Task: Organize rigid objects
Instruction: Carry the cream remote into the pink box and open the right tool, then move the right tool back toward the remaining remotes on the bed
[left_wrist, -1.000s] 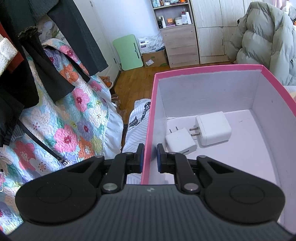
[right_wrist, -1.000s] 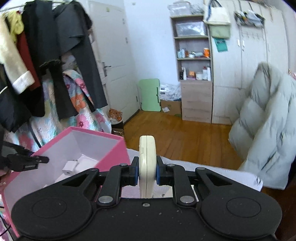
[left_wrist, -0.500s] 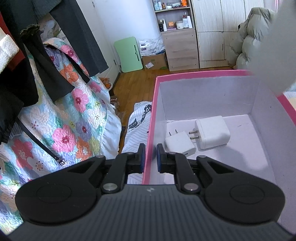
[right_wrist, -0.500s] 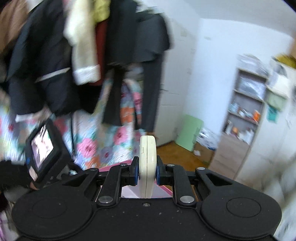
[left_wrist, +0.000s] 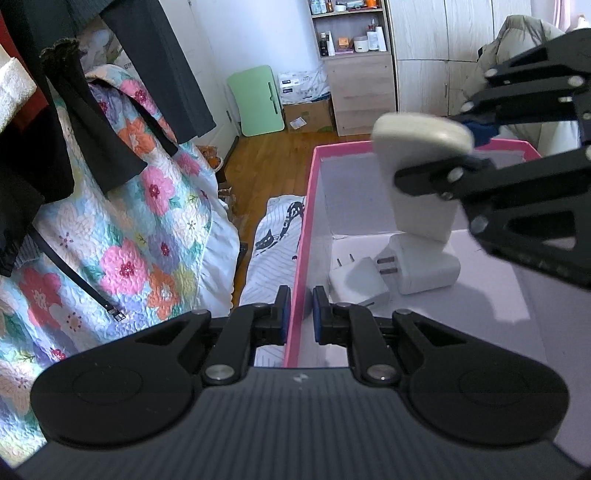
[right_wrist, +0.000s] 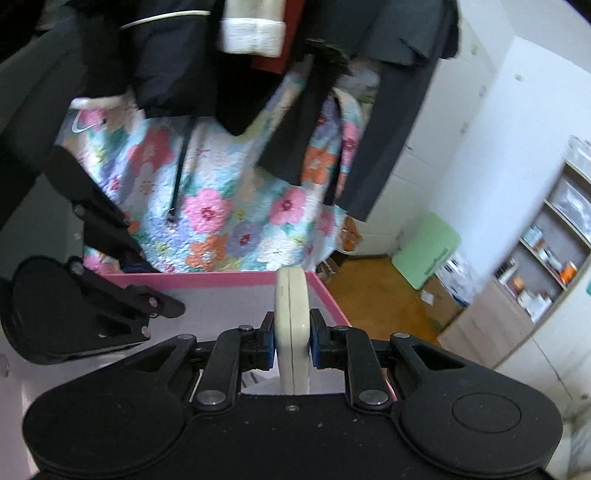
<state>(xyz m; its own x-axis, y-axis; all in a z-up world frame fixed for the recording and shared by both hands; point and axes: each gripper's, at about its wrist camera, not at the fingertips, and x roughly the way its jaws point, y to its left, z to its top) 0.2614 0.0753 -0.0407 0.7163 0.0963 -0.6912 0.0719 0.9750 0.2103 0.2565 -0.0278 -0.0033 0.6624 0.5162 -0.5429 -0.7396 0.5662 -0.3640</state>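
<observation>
A pink box (left_wrist: 301, 236) with a white inside holds two white plug chargers (left_wrist: 360, 286) (left_wrist: 424, 264). My left gripper (left_wrist: 298, 312) is shut on the box's left wall. My right gripper (right_wrist: 291, 338) is shut on a flat cream-white device (right_wrist: 291, 325). In the left wrist view that device (left_wrist: 421, 173) hangs over the inside of the box, above the chargers, with the right gripper's black fingers (left_wrist: 443, 173) coming in from the right. In the right wrist view the box rim (right_wrist: 229, 276) and the left gripper (right_wrist: 110, 306) lie below and to the left.
A floral quilt (left_wrist: 129, 229) and dark hanging clothes (left_wrist: 66, 122) are to the left. A patterned bed sheet (left_wrist: 273, 254) lies beside the box. A wooden floor, a green folded table (left_wrist: 258, 99), a shelf unit (left_wrist: 354, 66) and a grey puffer coat (left_wrist: 517, 44) are behind.
My right gripper has swung left with the cream-white device and now holds it over the inside of the pink box. My left gripper has kept its hold on the box wall.
</observation>
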